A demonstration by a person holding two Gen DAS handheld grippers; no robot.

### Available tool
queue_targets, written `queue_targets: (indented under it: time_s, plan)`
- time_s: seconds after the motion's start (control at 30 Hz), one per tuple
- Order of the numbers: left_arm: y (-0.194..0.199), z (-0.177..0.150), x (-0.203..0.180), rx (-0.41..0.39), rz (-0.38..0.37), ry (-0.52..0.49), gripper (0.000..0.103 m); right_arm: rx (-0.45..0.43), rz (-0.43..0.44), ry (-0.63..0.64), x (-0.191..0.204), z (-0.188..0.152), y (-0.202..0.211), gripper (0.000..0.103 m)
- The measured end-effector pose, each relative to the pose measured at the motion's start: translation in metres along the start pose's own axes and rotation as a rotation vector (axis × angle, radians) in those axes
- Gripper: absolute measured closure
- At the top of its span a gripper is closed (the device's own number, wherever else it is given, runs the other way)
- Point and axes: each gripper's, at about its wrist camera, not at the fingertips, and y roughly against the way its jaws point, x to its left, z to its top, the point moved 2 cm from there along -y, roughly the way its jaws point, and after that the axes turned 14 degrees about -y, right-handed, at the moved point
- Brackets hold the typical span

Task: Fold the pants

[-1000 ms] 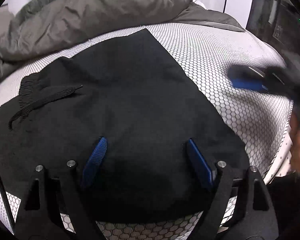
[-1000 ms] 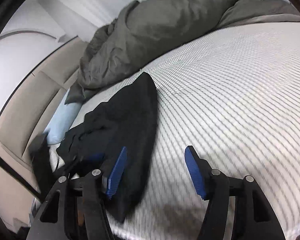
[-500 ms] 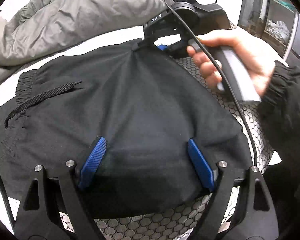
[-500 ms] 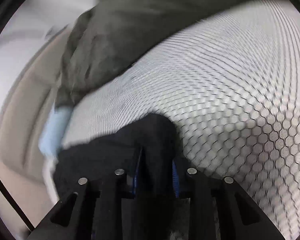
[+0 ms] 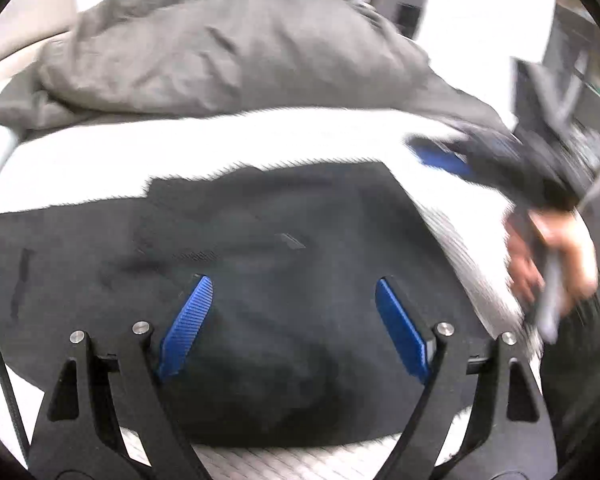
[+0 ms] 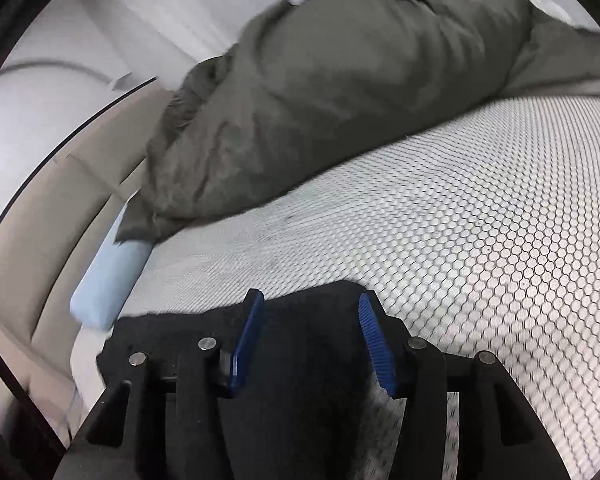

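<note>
The black pants lie folded on the white honeycomb-patterned bed. My left gripper is open and hovers low over the near part of the pants, its blue pads spread wide. My right gripper is open, its pads either side of the far edge of the pants without pinching it. In the left wrist view the right gripper shows blurred at the right, held by a hand beyond the pants' far right corner.
A rumpled grey duvet is heaped at the back of the bed; it also shows in the right wrist view. A light blue pillow lies at the bed's left edge by a beige headboard. Dark furniture stands at the right.
The right gripper has let go of the pants corner it pinched half a second ago and opened, pulling back to the right. The pants now lie flat. The left gripper stayed open over them.
</note>
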Motion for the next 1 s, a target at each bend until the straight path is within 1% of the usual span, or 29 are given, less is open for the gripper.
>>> queue_targets:
  time_s: [0.03,0.07,0.1,0.13,0.17,0.23,0.3,0.33,0.37,0.43,0.47,0.5,0.53,0.6,0.63,0.67,0.73,0.8,0.83,0.87,0.9,0.97,1.0]
  plan:
    - [-0.006,0.008,0.013,0.005,0.026,0.014,0.021,0.005,0.003,0.034,0.008,-0.006,0.002,0.053]
    - [-0.016,0.017,0.027,0.024,0.052,0.021,0.021,0.024,-0.001,0.093,0.02,-0.013,0.002,0.062]
    - [-0.028,0.023,0.041,0.048,0.08,0.033,0.021,0.039,-0.004,0.121,0.026,-0.018,0.0,0.08]
    - [-0.042,0.029,0.053,0.081,0.116,0.042,0.021,0.059,-0.005,0.141,0.035,-0.022,-0.006,0.085]
    - [-0.051,0.031,0.06,0.102,0.134,0.051,0.021,0.079,0.003,0.146,0.043,-0.027,-0.016,0.085]
    - [-0.079,0.036,0.079,0.155,0.13,0.079,0.022,0.125,0.009,0.149,0.046,-0.034,-0.03,0.086]
    - [-0.102,0.034,0.095,0.202,0.081,0.145,0.023,0.192,-0.007,0.142,0.046,-0.039,-0.056,0.086]
    - [-0.109,0.033,0.101,0.206,0.053,0.177,0.023,0.229,-0.01,0.135,0.046,-0.042,-0.07,0.086]
    - [-0.116,0.031,0.106,0.213,0.035,0.201,0.023,0.27,-0.036,0.138,0.044,-0.045,-0.086,0.086]
    - [-0.128,0.026,0.115,0.242,0.029,0.234,0.023,0.278,-0.112,0.148,0.04,-0.048,-0.105,0.085]
    - [-0.132,0.024,0.117,0.248,0.02,0.241,0.022,0.28,-0.131,0.144,0.036,-0.047,-0.108,0.09]
    - [-0.134,0.023,0.118,0.246,0.015,0.243,0.021,0.281,-0.138,0.132,0.031,-0.045,-0.108,0.091]
    - [-0.135,0.021,0.118,0.24,0.017,0.235,0.021,0.269,-0.149,0.121,0.024,-0.041,-0.102,0.091]
    - [-0.137,0.021,0.117,0.234,0.016,0.216,0.021,0.191,-0.239,0.145,0.014,-0.031,-0.087,0.091]
    - [-0.137,0.02,0.117,0.231,0.012,0.217,0.021,0.162,-0.268,0.148,0.012,-0.028,-0.083,0.091]
    - [-0.138,0.02,0.118,0.228,0.006,0.224,0.021,0.148,-0.268,0.128,0.005,-0.025,-0.078,0.091]
    - [-0.138,0.019,0.118,0.226,0.003,0.231,0.021,0.156,-0.204,0.084,-0.005,-0.026,-0.073,0.091]
    - [-0.132,0.021,0.115,0.228,0.031,0.228,0.021,0.155,-0.217,0.092,-0.002,-0.029,-0.068,0.089]
    - [-0.124,0.022,0.111,0.232,0.065,0.226,0.021,0.15,-0.218,0.112,0.006,-0.033,-0.066,0.085]
    - [-0.113,0.023,0.103,0.224,0.087,0.215,0.021,0.145,-0.203,0.14,0.015,-0.038,-0.057,0.074]
    - [-0.101,0.025,0.096,0.2,0.111,0.184,0.021,0.144,-0.177,0.165,0.025,-0.044,-0.051,0.067]
    - [-0.076,0.026,0.077,0.137,0.15,0.089,0.021,0.167,-0.105,0.22,0.045,-0.063,-0.043,0.061]
    - [-0.068,0.025,0.068,0.124,0.164,0.051,0.021,0.197,-0.076,0.25,0.056,-0.077,-0.044,0.061]
